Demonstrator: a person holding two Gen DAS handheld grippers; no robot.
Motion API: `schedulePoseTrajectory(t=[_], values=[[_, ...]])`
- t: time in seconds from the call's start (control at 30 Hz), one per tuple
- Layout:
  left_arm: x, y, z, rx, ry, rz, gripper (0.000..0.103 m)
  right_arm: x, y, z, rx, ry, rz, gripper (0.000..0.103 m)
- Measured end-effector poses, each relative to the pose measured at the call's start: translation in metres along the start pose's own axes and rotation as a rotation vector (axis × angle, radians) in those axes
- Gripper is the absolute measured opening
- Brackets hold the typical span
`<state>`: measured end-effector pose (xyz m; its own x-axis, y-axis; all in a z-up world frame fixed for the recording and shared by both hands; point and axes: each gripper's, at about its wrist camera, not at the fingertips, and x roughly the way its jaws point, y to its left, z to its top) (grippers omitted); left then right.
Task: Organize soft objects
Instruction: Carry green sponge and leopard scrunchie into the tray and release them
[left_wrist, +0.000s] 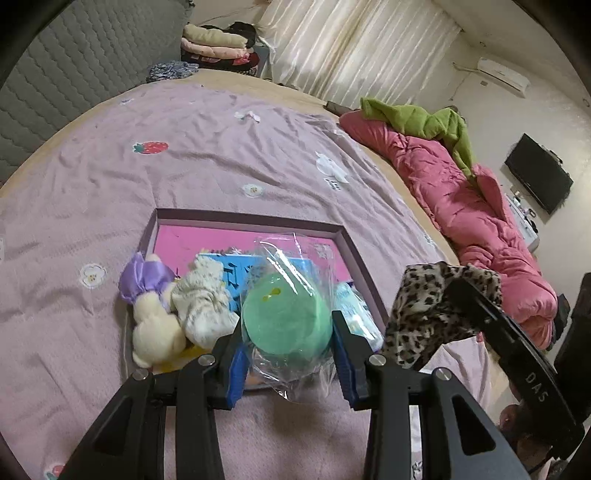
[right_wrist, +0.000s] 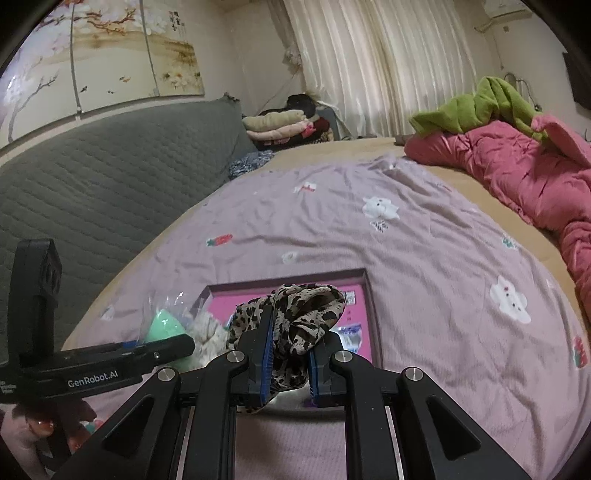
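Leopard-print cloth (right_wrist: 295, 325) hangs bunched (lengthwise down) from jaws.

Home bedroom: bed (right_wrist: 424, 236) lying under a lilac sheet, pink quilt (right_wrist: 517, 173) bunching at its edge, curtains (right_wrist: 369, 66) hanging (folded clothes (right_wrist: 280, 127) stacking nearby).

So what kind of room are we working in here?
Almost certainly a home bedroom: a bed under a lilac sheet with a grey quilted headboard, a crumpled pink quilt along one side, and folded clothes stacked by the curtains.
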<state>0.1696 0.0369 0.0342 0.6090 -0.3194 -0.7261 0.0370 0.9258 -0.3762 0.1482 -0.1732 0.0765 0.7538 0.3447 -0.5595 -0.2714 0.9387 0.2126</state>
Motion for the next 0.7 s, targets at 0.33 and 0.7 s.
schedulePoseTrajectory(t=[0.33, 0.7], values=[[0.032, 0.009, 0.006, 0.004, 0.058, 0.050, 0.041, 0.034, 0.002, 0.004, 0.007, 0.028, 0.012, 0.015], [0.059, 0.018, -0.005, 0.002, 0.122, 0.062, 0.041, 0.074, 0.000, -0.019, 0.001, 0.125, 0.023, 0.016]])
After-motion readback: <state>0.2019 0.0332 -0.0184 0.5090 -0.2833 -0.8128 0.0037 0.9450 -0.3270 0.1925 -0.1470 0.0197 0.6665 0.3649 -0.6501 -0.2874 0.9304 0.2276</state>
